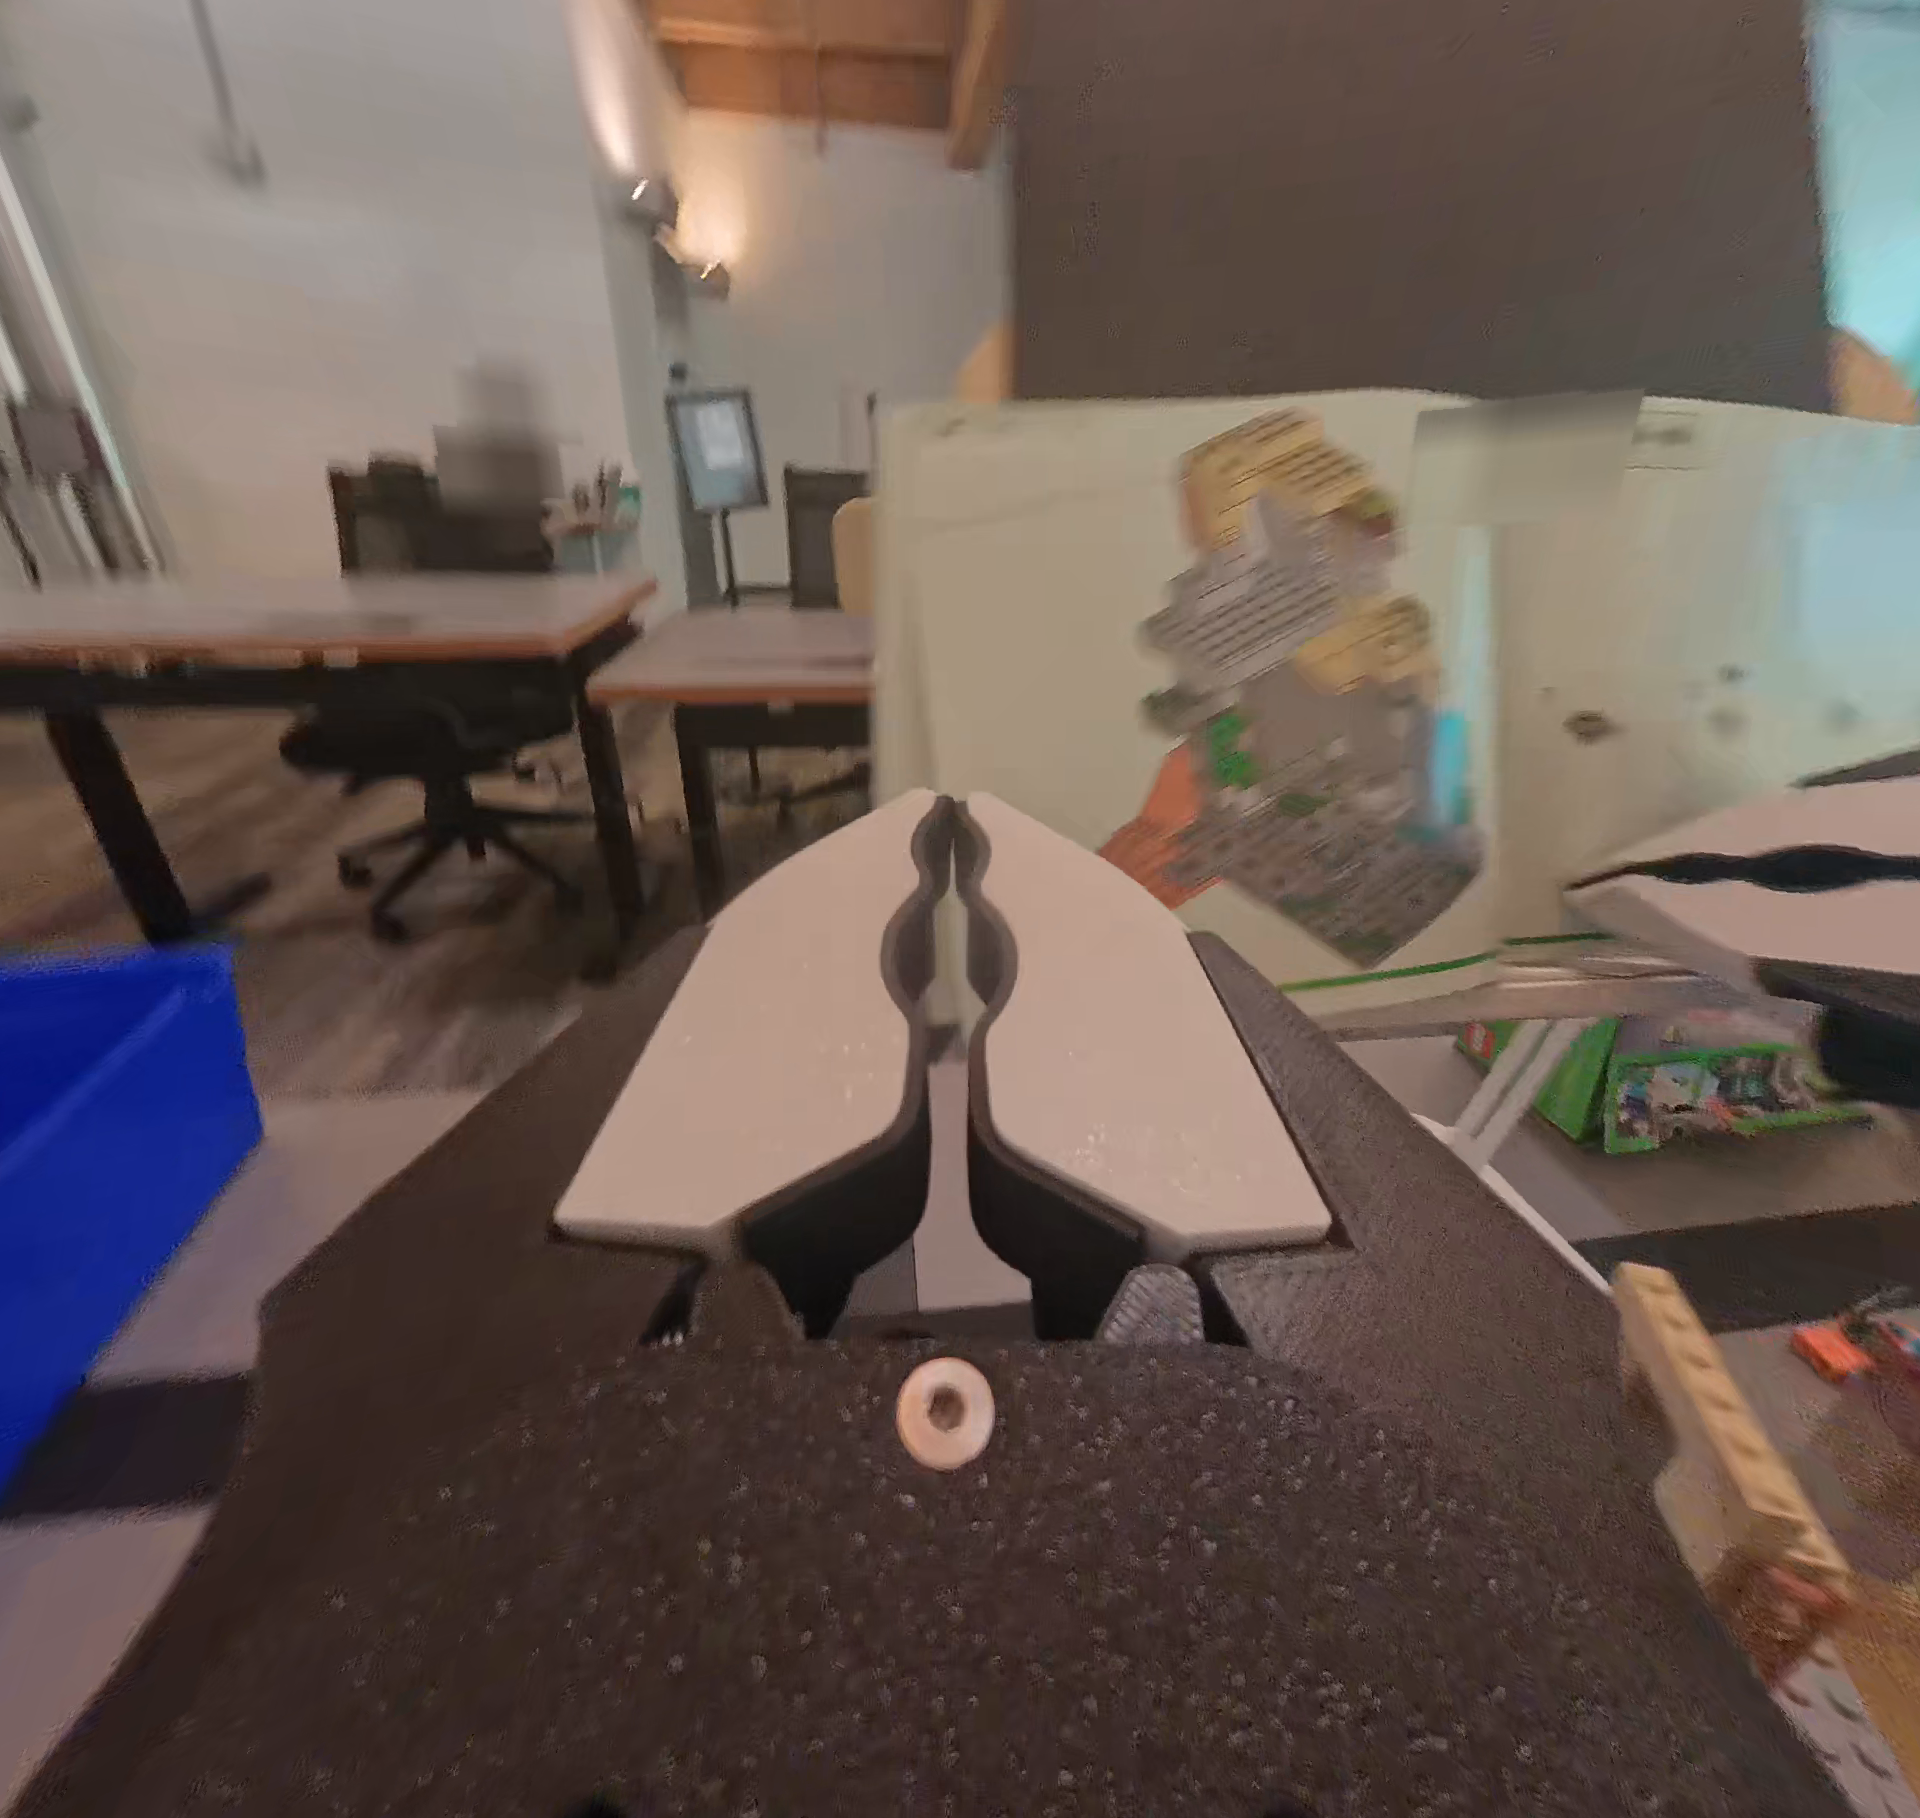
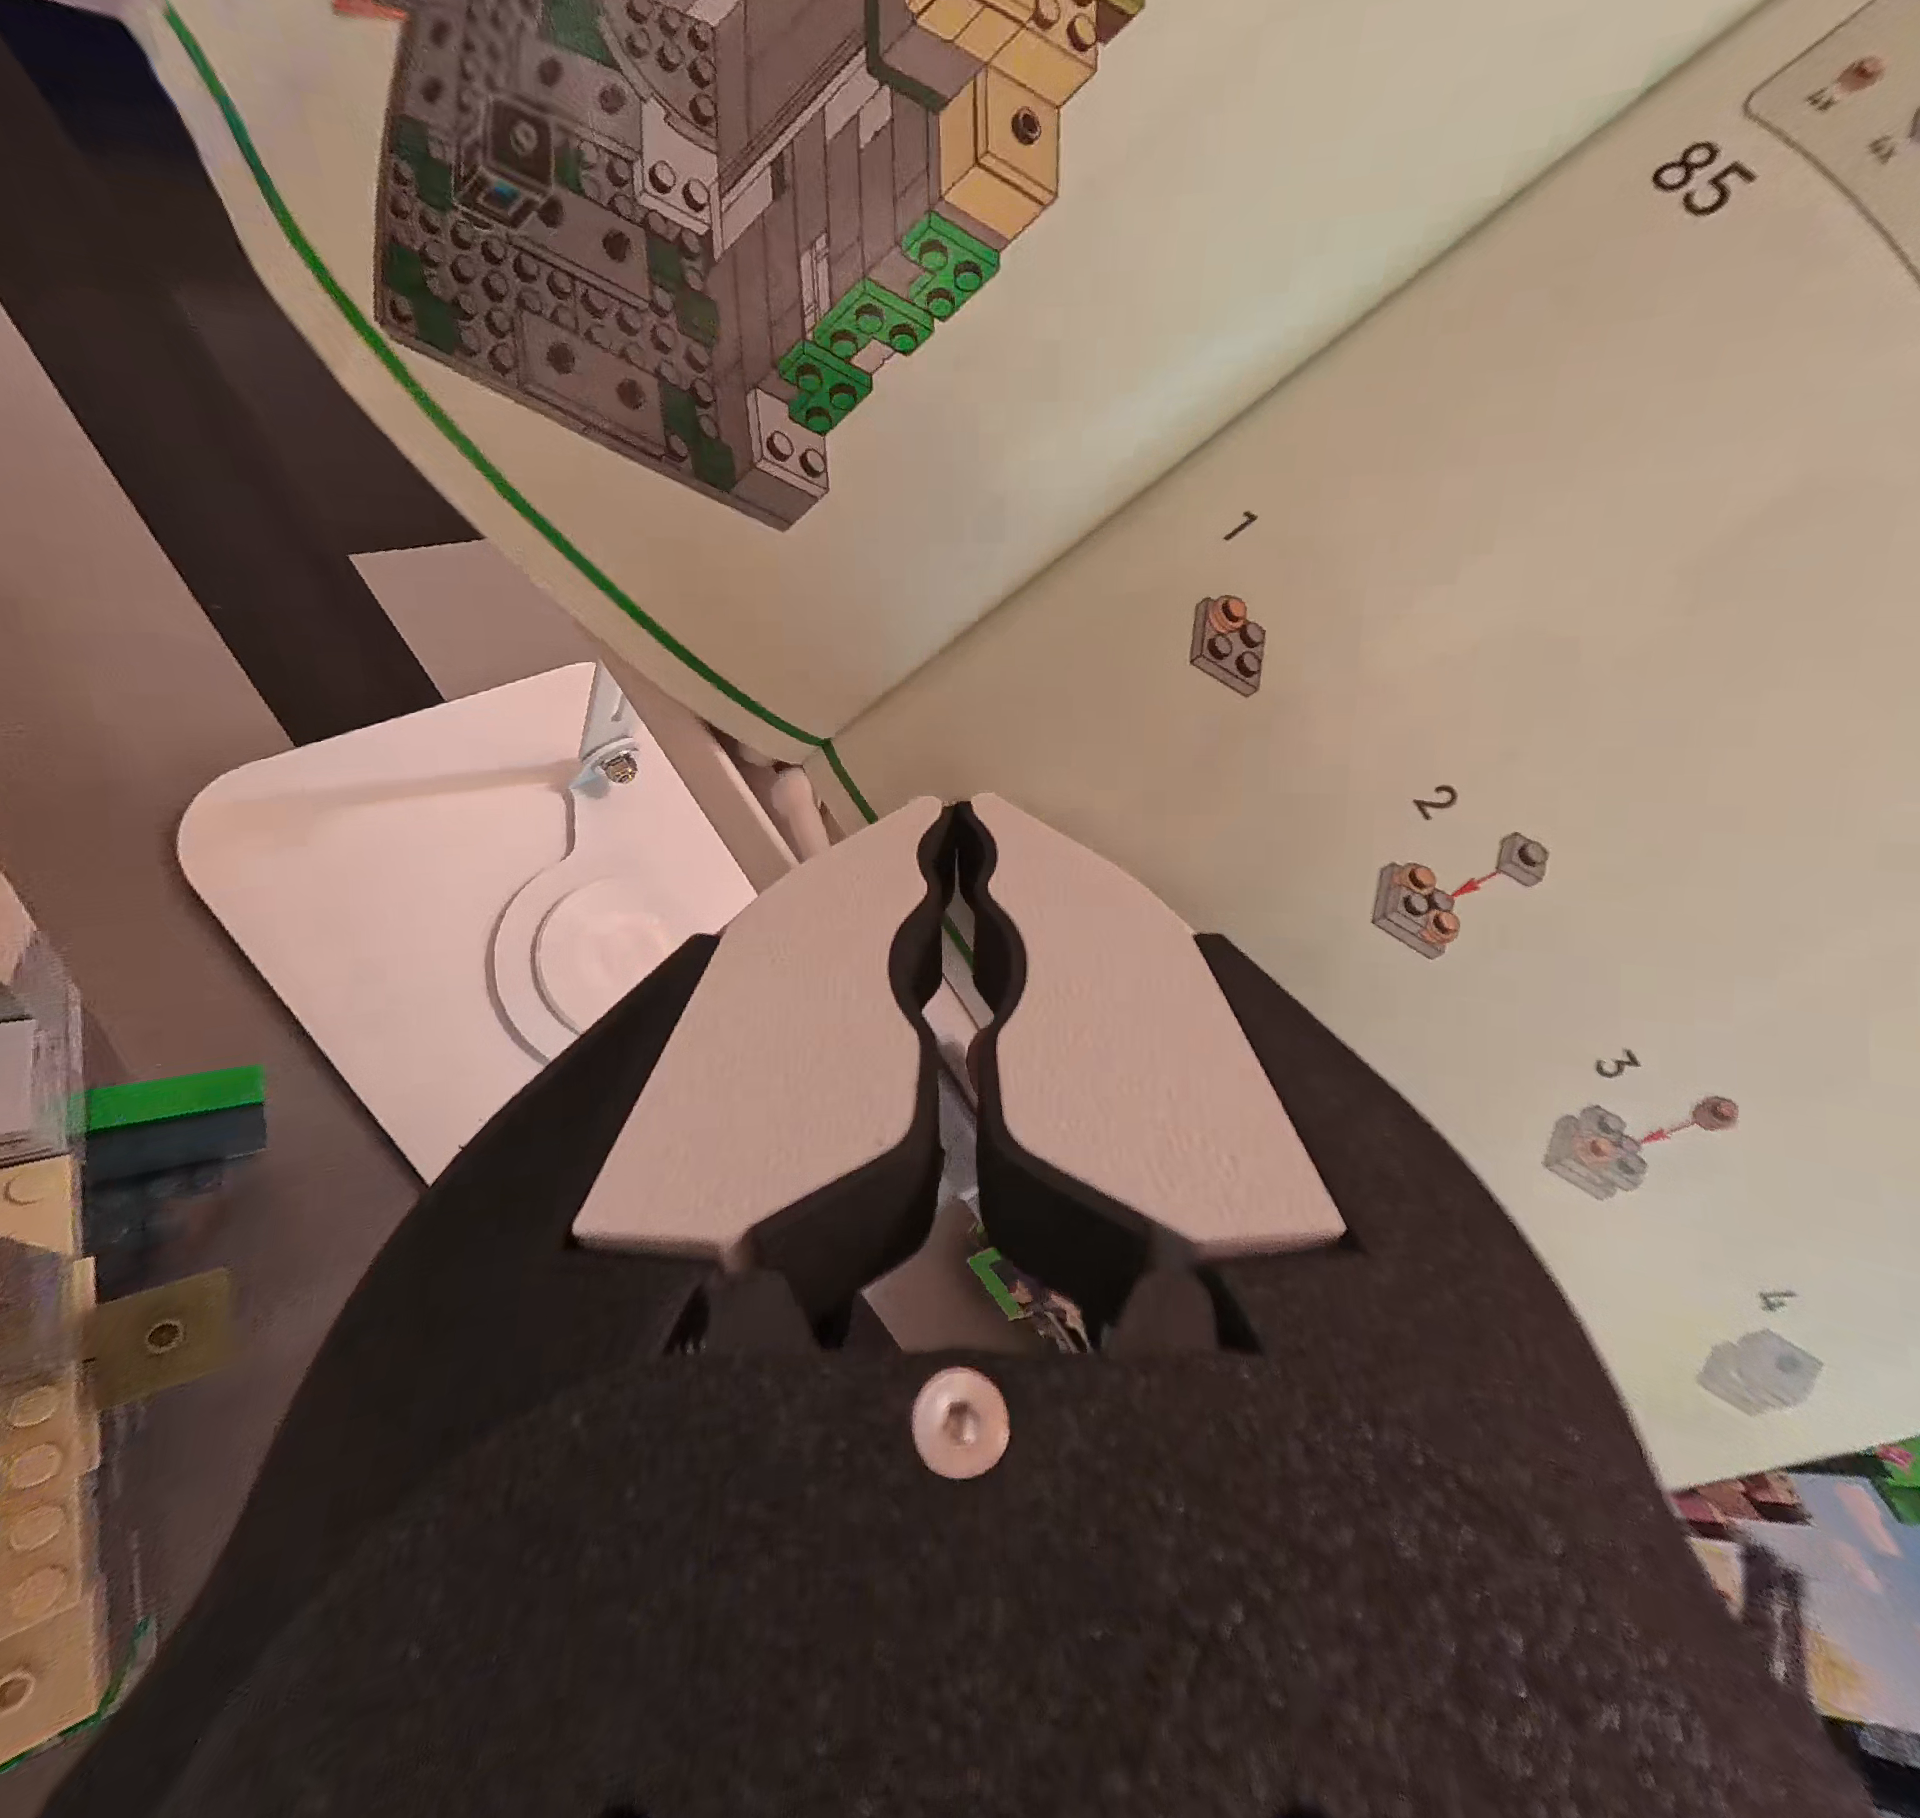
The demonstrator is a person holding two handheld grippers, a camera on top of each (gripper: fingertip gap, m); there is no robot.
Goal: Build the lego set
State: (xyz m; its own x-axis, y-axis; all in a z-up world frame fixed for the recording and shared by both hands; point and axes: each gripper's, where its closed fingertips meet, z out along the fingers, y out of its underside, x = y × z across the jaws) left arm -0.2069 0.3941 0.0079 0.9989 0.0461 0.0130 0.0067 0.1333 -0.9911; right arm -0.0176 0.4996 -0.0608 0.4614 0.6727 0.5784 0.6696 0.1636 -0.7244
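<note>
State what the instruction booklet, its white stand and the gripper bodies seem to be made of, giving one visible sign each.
Instruction booklet: paper, matte; its pages curve and meet at a fold.
White stand: probably painted metal, smooth, with a screw at its bracket.
Left gripper and right gripper bodies: likely moulded or printed plastic, grainy black.

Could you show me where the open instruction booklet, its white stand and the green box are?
instruction booklet [image 2: 1351, 397]: right wrist view, bare part of the right-hand page.
white stand [image 2: 416, 885]: right wrist view, flat base plate.
green box [image 1: 1704, 1093]: left wrist view, printed front face.
</note>
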